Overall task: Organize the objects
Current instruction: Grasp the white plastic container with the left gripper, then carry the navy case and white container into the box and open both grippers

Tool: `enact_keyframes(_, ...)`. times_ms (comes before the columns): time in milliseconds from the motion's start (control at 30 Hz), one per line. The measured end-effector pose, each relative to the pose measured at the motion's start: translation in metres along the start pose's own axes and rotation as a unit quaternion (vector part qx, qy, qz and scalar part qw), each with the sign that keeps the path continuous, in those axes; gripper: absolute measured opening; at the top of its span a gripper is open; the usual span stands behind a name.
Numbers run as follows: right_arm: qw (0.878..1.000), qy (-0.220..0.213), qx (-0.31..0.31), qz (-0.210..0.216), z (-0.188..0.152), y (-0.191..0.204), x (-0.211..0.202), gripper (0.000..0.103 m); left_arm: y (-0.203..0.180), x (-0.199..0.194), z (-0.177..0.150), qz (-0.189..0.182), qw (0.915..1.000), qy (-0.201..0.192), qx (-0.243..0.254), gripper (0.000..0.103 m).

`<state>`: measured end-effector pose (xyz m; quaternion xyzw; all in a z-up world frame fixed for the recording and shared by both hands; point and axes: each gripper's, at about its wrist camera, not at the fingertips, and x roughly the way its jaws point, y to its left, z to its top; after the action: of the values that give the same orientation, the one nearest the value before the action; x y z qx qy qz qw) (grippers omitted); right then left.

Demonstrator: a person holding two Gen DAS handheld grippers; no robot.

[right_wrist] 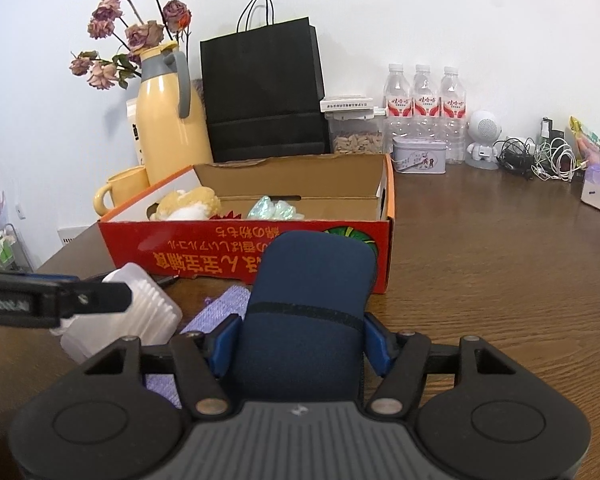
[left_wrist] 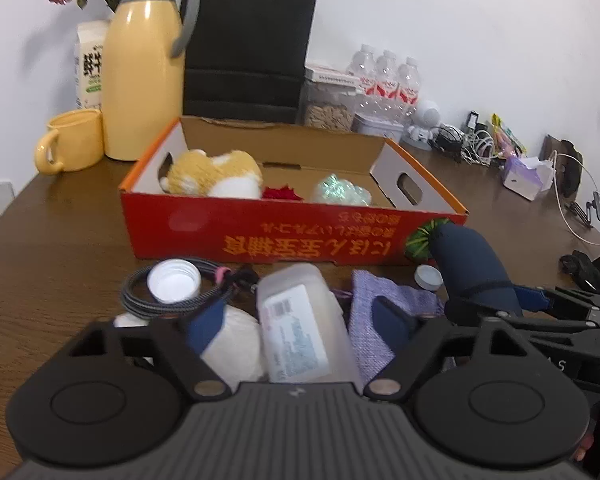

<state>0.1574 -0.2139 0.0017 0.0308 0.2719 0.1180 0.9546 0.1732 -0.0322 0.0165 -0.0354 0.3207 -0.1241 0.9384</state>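
Navy case clamped in right tool; left tool open, straddling plastic box.

Both views are bright and evenly lit by soft, diffuse light, with the white wall washed pale. Shadows on the wooden table are faint. A soft glare streak runs down the yellow thermos, and the tabletop carries a mild sheen. Fisheye distortion bends the edges, and the corners vignette dark. In the left wrist view the translucent plastic box nearby looks soft and blurred
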Motion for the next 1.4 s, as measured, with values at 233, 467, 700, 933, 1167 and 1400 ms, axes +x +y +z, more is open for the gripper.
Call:
enact_keyframes(233,1.000,-0.005,0.000,0.010,0.000,-0.002,-0.002,0.063,-0.005,0.009,-0.004,0.002,0.9999,0.014,-0.007,0.074)
enact_keyframes(467,1.000,-0.007,0.001,0.017,0.000,-0.004,-0.002,0.063,-0.007,0.015,-0.005,0.004,0.9997,0.017,-0.016,0.062)
enact_keyframes(700,1.000,-0.008,0.000,0.021,0.000,-0.004,-0.003,0.063,-0.007,0.015,-0.005,-0.002,0.9996,0.015,-0.022,0.048)
enact_keyframes(933,1.000,-0.012,-0.006,0.022,0.003,-0.001,-0.003,0.063,-0.006,0.005,0.000,-0.008,0.9996,-0.002,-0.027,0.045)
enact_keyframes(1167,0.999,-0.024,-0.014,0.027,0.011,0.003,-0.005,0.063,-0.005,-0.002,0.009,-0.020,0.9992,-0.015,-0.031,0.045)
enact_keyframes(1400,0.998,-0.044,-0.025,0.036,0.028,0.007,-0.006,0.063,-0.002,-0.009,0.036,-0.033,0.9976,-0.047,-0.040,0.045)
